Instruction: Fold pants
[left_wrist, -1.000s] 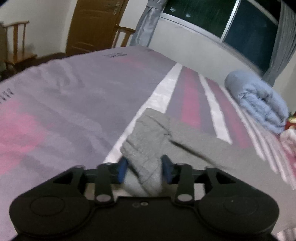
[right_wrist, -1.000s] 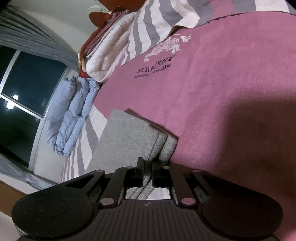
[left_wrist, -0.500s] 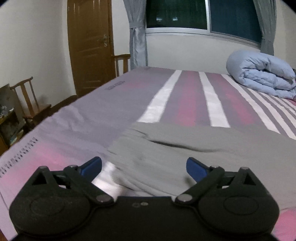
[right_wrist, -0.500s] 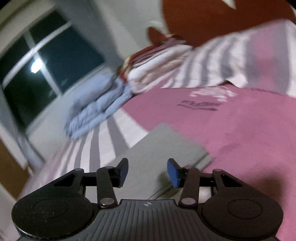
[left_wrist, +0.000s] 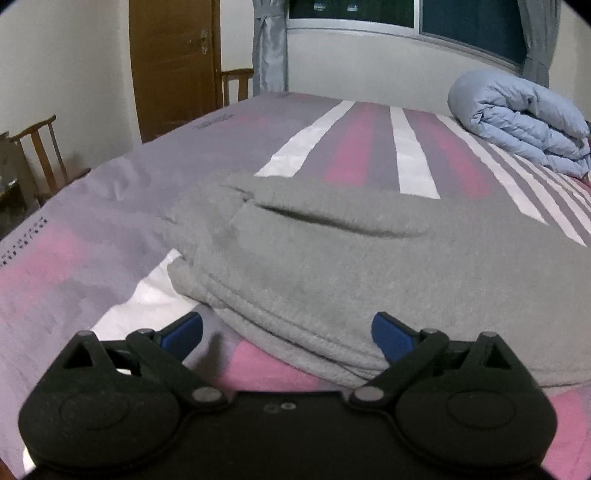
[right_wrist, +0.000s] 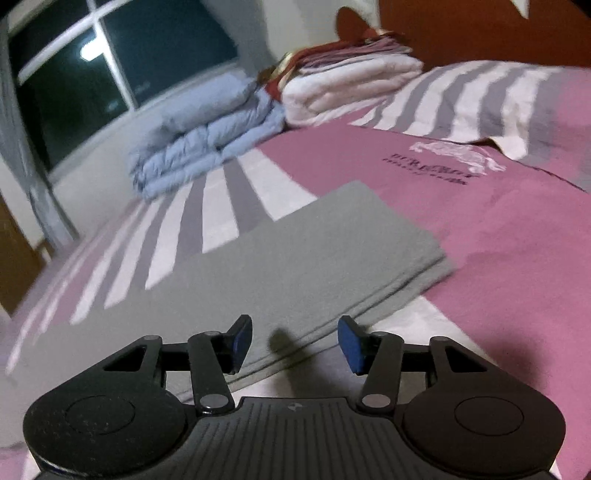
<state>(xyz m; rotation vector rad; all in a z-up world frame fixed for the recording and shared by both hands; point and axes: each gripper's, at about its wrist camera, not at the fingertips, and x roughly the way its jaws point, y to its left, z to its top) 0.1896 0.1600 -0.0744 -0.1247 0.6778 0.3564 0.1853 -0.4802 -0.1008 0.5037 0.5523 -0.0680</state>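
The grey pants (left_wrist: 332, 266) lie folded lengthwise on the striped pink and grey bedspread (left_wrist: 92, 229). The waistband end bunches in front of my left gripper (left_wrist: 288, 332), which is wide open and empty just short of the cloth. In the right wrist view the leg end of the pants (right_wrist: 295, 266) lies flat in stacked layers. My right gripper (right_wrist: 295, 341) is open and empty at the near edge of that end.
A rolled light blue duvet (left_wrist: 517, 125) lies at the far right of the bed, also in the right wrist view (right_wrist: 207, 147), beside folded white and red bedding (right_wrist: 347, 85). A wooden door (left_wrist: 173, 62) and chairs (left_wrist: 40, 155) stand beyond the bed's left edge.
Both grippers have opened and let go of the pants. The waistband end now rests on the bed. Both grippers have drawn back and levelled out.
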